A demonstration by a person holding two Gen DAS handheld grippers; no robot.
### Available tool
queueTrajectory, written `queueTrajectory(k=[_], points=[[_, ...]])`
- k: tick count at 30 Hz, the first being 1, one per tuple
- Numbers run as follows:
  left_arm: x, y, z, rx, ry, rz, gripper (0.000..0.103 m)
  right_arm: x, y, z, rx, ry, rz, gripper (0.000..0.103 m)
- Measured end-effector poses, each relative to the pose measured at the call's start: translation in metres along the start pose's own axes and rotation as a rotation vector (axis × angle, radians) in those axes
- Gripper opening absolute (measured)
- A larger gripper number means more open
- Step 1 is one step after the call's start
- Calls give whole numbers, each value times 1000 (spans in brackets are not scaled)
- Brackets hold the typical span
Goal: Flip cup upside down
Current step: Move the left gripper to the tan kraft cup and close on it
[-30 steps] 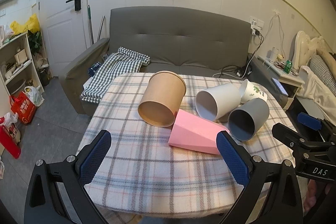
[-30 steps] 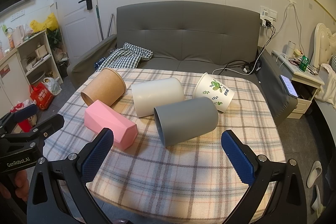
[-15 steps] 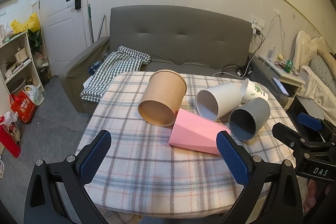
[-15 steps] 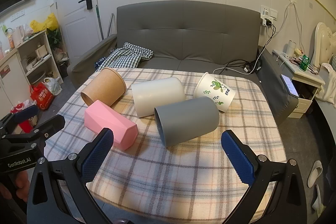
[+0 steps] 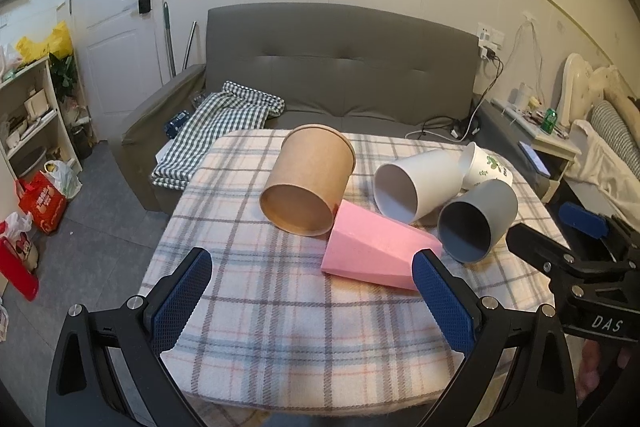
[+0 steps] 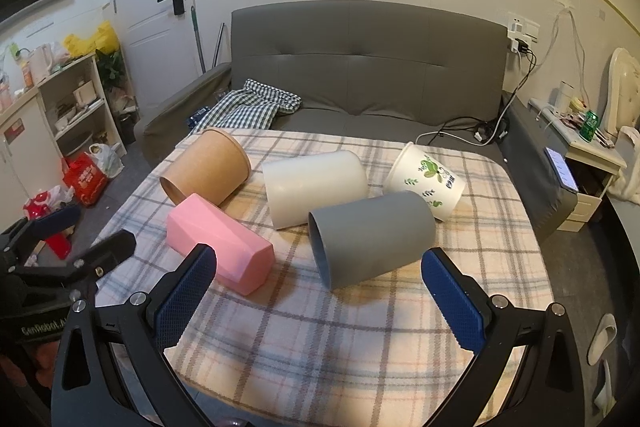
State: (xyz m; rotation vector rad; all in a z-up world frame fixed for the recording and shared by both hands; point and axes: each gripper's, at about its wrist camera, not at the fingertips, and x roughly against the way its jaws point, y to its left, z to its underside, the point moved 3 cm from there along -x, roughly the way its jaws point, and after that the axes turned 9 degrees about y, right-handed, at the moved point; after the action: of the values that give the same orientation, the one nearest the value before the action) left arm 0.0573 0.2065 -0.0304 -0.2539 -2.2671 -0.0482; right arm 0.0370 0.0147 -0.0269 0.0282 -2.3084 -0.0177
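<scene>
grey sofa (image 5: 340,75), checked cloth (image 5: 224,123), white door (image 5: 116,27)

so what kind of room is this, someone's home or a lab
Most likely a lived-in home, a small living room: a grey sofa behind the cloth-covered table, a cluttered shelf by the door, and a bedside cabinet.

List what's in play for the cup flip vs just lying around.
Job: brown paper cup, pink cup, white cup, grey cup, leaf-print cup, all on their sides; left hand-held gripper and right hand-held gripper, both open.

Bystanders: sofa, checked cloth, shelf.
</scene>
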Motion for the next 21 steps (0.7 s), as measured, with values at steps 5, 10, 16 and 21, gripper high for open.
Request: queueTrajectory(k=[5,10,16,21], points=[[-5,10,-10,19,9,-16,103,-6,4,-8,19,-13,2,103],[-23,26,-33,66,32,-15,103,-20,6,-25,39,-16,9,103],[-65,35,-56,105,117,26,103,-30,5,-38,39,-25,10,103],[-96,31,-71,92,144,51,103,-32,-3,-44,51,-46,55,103]])
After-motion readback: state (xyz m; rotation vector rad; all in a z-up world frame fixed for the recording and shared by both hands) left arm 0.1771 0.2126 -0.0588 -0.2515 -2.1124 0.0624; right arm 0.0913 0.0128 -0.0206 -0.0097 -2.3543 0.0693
